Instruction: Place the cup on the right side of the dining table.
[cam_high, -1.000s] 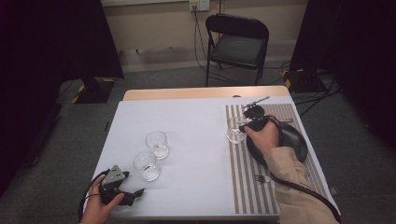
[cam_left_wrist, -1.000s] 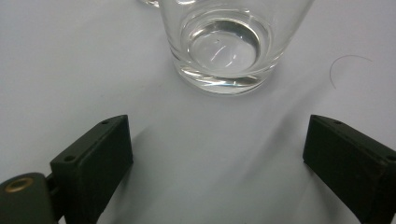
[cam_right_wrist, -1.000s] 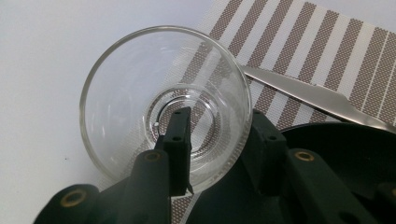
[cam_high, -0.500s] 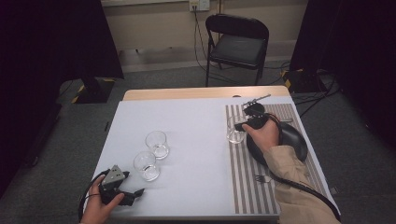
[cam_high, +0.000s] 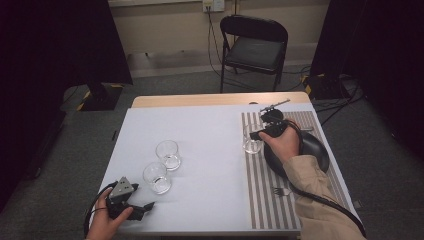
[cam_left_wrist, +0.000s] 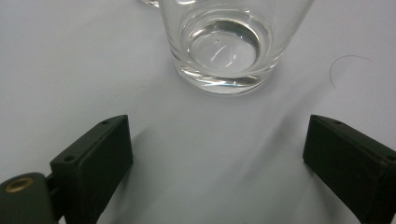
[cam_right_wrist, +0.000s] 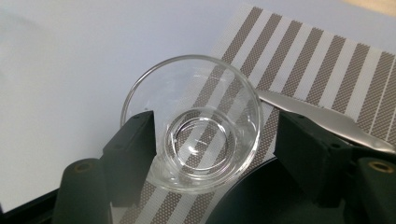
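Straddling glass (cam_right_wrist: 192, 140): rt hand-held gripper (cam_right_wrist: 215, 135), striped placemat (cam_right_wrist: 299, 60).

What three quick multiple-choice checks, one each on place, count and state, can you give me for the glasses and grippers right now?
1. Where does the glass at the right gripper stand?
A. on the striped placemat's edge
B. on the chair
C. on the black plate

2. How many glasses are on the table?
A. one
B. three
C. five

3. How are the left gripper's fingers?
A. shut on a glass
B. spread apart, holding nothing
C. shut on a fork

Answers:
1 A: the glass stands over the striped placemat.
2 B: two glasses stand near the left gripper, one stands by the right.
3 B: the fingers stand wide, with the nearest glass beyond them.
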